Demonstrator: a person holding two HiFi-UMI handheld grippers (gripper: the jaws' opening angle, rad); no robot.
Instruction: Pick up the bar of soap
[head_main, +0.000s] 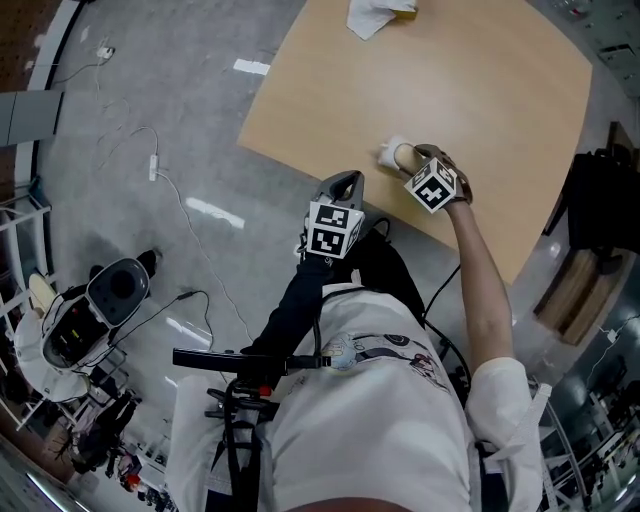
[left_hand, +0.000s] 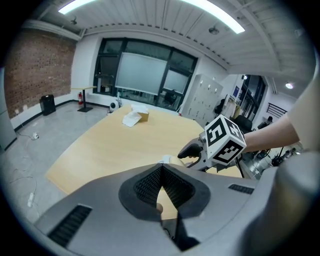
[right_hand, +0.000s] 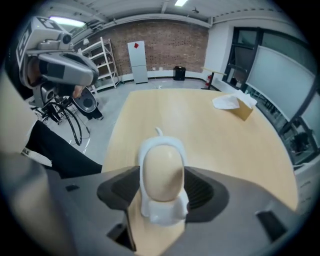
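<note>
**Right gripper open around the soap at the table's near edge**

The bar of soap (right_hand: 161, 172), a pale beige oval, lies on a white soap dish (right_hand: 162, 214) close to the near edge of the light wooden table (head_main: 480, 110). The right gripper (head_main: 418, 160) points steeply down over it with its jaws spread wide, one on each side of the bar and dish. The soap sits between them, resting on the dish and not lifted. Whether the pads touch the dish's rim cannot be told.

The left gripper (head_main: 347, 183) hangs just off the table's near edge, left of the right one, its jaws closed together on nothing.

At the far side of the table, well apart from the soap, sits a small brown box (right_hand: 244, 111) with white paper (right_hand: 226, 102) at its top.
</note>
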